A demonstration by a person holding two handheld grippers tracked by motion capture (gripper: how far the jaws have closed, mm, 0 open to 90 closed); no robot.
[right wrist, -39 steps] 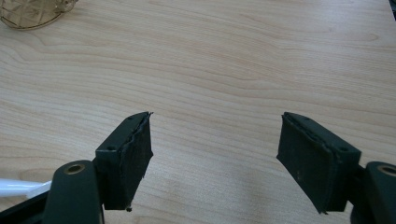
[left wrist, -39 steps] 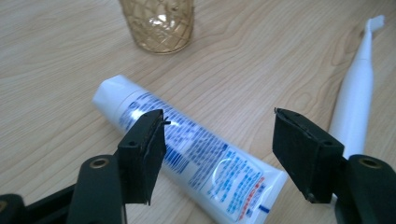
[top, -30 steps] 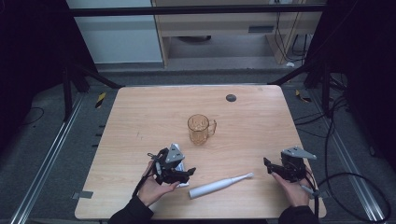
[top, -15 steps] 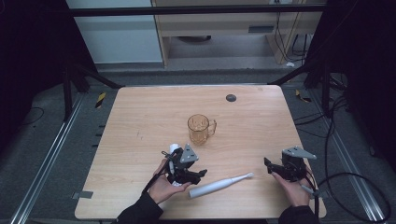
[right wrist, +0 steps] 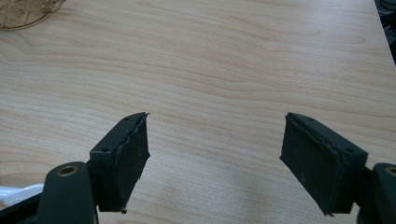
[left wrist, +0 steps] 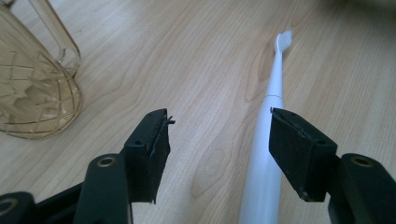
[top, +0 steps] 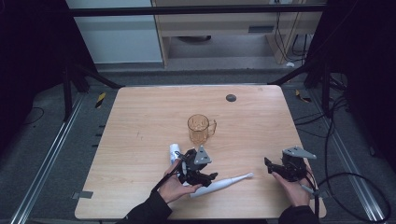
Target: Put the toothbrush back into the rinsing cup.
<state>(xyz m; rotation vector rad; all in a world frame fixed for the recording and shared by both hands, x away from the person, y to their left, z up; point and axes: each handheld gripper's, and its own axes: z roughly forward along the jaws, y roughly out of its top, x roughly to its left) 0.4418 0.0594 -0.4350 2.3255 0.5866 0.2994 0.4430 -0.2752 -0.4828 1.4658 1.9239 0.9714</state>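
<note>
Shifted rightward, the left gripper (left wrist: 217, 140) — black jaws spread — now straddles the smooth white toothbrush (left wrist: 268, 154) on woodgrain.

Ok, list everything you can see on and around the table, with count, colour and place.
Table: one, light wood, centre.
Mug: one, clear amber, mid-table.
Electric toothbrush: one, white, lying near the front edge.
Small white tube: one, beside the left gripper; kind unclear.
Dark round spot: one, far side of table.
Left gripper: black, open, fingers beside the toothbrush.
Right gripper: black, open, over bare wood.
</note>
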